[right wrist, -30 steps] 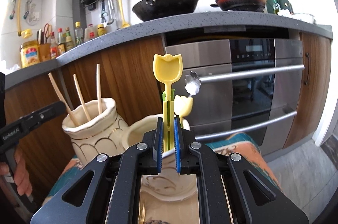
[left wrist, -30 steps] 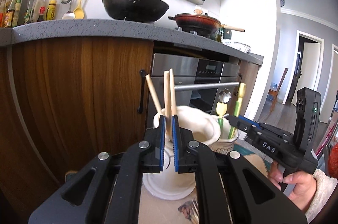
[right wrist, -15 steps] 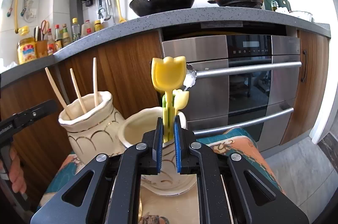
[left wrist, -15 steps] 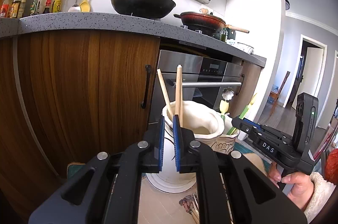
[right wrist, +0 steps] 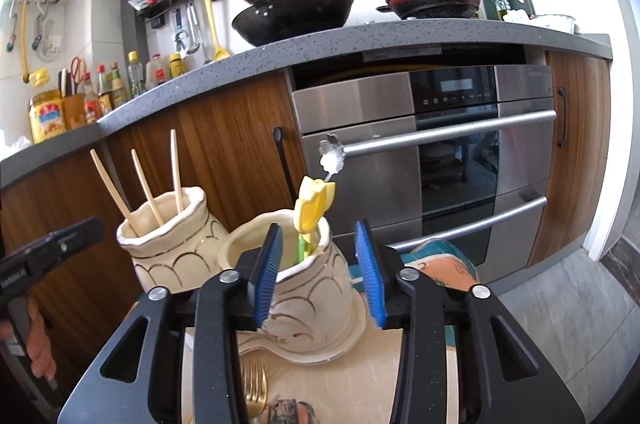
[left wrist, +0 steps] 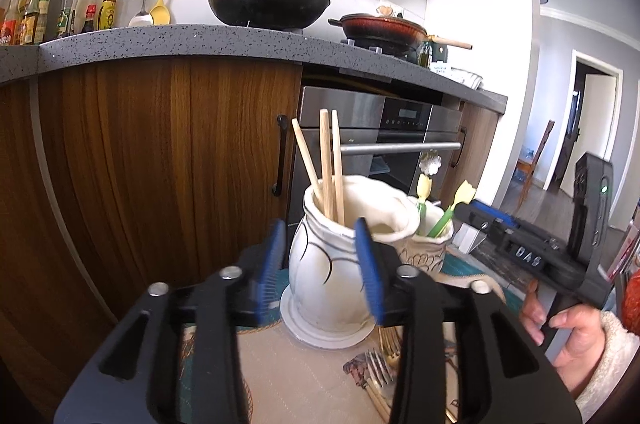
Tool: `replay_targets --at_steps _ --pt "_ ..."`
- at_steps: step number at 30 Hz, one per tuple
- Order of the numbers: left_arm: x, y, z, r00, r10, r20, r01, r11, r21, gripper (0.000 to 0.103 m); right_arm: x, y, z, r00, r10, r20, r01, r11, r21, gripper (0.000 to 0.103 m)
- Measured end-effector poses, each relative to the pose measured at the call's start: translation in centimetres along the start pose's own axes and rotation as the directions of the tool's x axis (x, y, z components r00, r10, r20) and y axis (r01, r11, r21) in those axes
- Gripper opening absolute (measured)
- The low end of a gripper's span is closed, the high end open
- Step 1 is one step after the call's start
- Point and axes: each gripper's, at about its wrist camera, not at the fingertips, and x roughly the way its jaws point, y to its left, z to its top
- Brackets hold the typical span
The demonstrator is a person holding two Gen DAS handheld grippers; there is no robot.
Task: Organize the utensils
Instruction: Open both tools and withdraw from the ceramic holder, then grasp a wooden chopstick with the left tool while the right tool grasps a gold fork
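Lower centre, left view: left hand-held gripper [left wrist: 322, 264], jaws spread wide and holding nothing, blue pads either side of the vase.
Lower centre, right view: right hand-held gripper [right wrist: 318, 270], jaws likewise spread and empty, flanking the jar.
Bottom edge, both views: forks [right wrist: 253, 384] lying flat on the patterned mat [left wrist: 288, 364], just in front of the two vessels.
Centre, left view: white vase [left wrist: 332, 264] upright on the mat, three chopsticks [left wrist: 327, 160] standing in it, leaning slightly apart.
Centre, right view: cream jar [right wrist: 316, 288] touching or nearly touching the vase on its right, with yellow tulip spoons [right wrist: 314, 206] and a silver flower-ended spoon [right wrist: 332, 154] standing inside.
Right edge, left view: the right hand [left wrist: 576, 340] gripping its device.
Behind, mid frame: wooden cabinets [left wrist: 160, 164] and steel oven [right wrist: 460, 144].
Upper frame: grey tabletop [left wrist: 160, 42] carrying a black wok [left wrist: 268, 0], a red pan [left wrist: 384, 28] and bottles [left wrist: 36, 12] at upper left.
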Motion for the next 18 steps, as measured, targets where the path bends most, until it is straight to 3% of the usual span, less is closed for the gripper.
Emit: replay_targets --at_steps 2,3,5,11,18 --pt "-0.3 -0.2 -0.4 1.0 0.022 0.001 -0.022 1.0 0.005 0.067 -0.5 -0.1 -0.1 1.0 0.001 0.002 -0.001 1.0 0.01 0.061" --pt "-0.4 -0.3 -0.6 0.999 0.036 -0.001 -0.036 0.999 0.011 0.077 -0.9 -0.3 -0.3 1.0 0.005 0.004 -0.005 1.0 0.014 0.065" --pt "-0.7 -0.6 -1.1 0.999 0.051 -0.005 -0.051 0.998 0.023 0.087 -1.6 -0.4 -0.7 1.0 0.018 0.003 -0.018 1.0 0.018 0.075" --pt "-1.0 -1.0 -2.6 0.996 0.065 -0.062 -0.063 0.997 0.038 0.095 -3.3 0.2 -2.5 0.999 0.018 -0.034 -0.019 1.0 -0.015 0.091" --pt "-1.4 -1.5 -4.7 0.99 0.071 -0.125 -0.064 0.996 0.059 0.097 -4.1 1.2 -4.4 0.995 0.022 -0.093 -0.027 0.998 -0.056 0.096"
